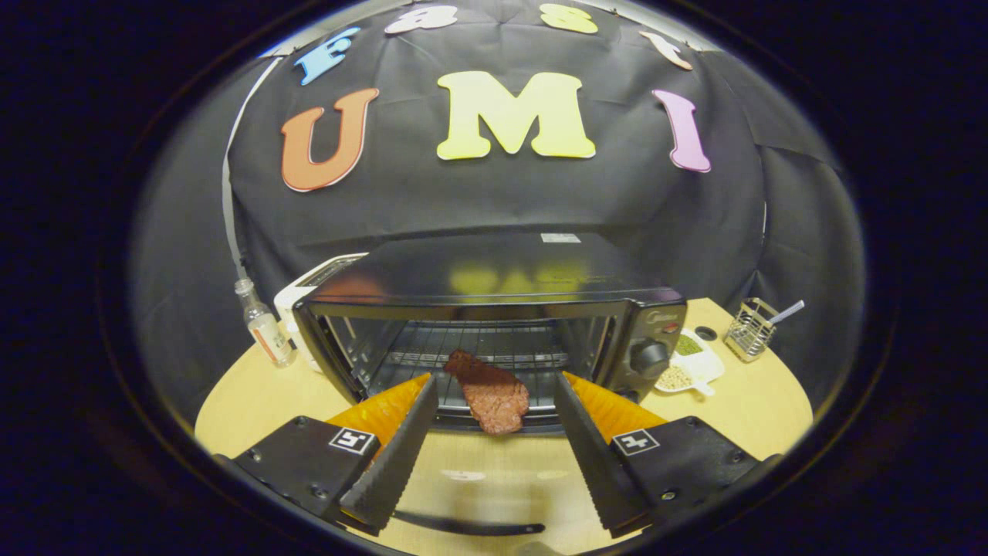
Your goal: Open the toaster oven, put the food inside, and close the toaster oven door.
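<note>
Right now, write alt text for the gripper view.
A piece of meat lies at the open toaster oven mouth, half on its rack. The gripper is open, fingers either side of the meat, not touching.

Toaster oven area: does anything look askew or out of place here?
Yes. The meat slice lies tilted at the toaster oven mouth, one end on the rack, the other hanging over the front edge rather than fully inside. The hand-held gripper is open, fingers either side of it, not touching.
</note>
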